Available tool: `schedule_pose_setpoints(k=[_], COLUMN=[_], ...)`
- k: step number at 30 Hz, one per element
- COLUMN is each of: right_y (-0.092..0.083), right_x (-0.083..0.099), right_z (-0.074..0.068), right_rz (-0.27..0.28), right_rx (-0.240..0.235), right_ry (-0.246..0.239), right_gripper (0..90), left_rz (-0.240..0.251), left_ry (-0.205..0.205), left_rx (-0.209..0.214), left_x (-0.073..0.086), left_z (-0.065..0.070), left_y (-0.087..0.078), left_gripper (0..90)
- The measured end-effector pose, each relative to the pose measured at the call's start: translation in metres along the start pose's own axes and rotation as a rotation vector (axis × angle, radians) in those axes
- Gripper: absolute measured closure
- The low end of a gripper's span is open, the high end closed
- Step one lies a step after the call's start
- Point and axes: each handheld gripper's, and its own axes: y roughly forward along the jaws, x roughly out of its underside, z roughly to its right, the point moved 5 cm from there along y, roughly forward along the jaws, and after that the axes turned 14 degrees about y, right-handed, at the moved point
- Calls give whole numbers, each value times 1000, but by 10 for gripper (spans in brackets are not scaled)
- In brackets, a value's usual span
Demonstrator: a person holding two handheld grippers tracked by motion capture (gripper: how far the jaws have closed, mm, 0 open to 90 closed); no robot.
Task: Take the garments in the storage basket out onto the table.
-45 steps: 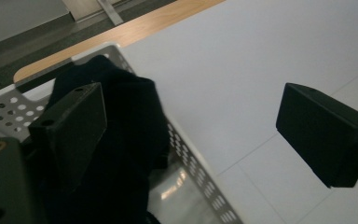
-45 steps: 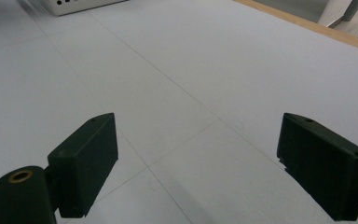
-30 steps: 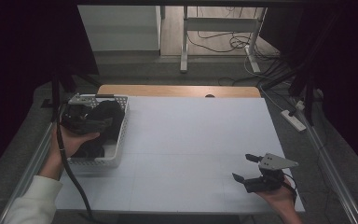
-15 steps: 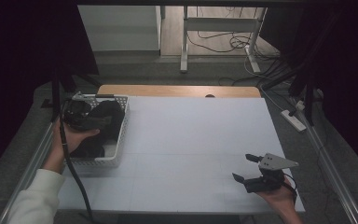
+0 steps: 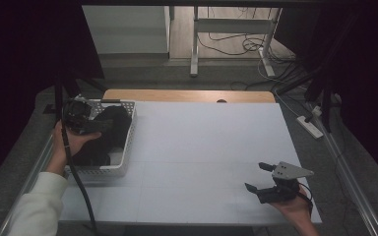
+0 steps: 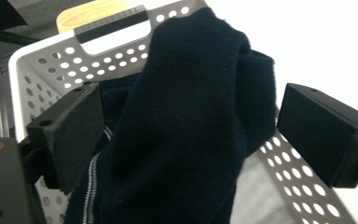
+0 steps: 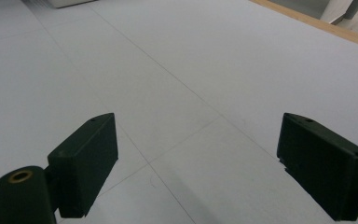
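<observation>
From the high view, the left gripper (image 5: 86,120) is over the white basket (image 5: 123,164) at the left side of the tabletop (image 5: 206,142), right by the dark cloth (image 5: 110,132) in it. The right gripper (image 5: 270,184) rests open and empty at the near right, well apart. In the left gripper view, the jaws stand wide with the cloth between them, not squeezed, so picking it up seems to be the step. Next they should close, clear of the basket wall. In the right gripper view, bare tabletop lies ahead.
</observation>
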Motion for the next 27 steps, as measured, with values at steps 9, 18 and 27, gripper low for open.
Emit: schedule_pose_setpoints(k=[9,18,27], right_y=[1,3,3], right_x=[2,4,5], right_z=[1,1,1], right_rz=[-12,-27,-30], right_rx=[4,11,12], right_ry=[-4,-6,-10], right_gripper=[121,121,121], left_rz=[-6,-41,-79], left_ry=[-6,9,-15], left_rx=[33,52,77], left_x=[2,7,17], left_z=[-3,-4,-8], left_y=[6,21,36], left_gripper=[63,43,37])
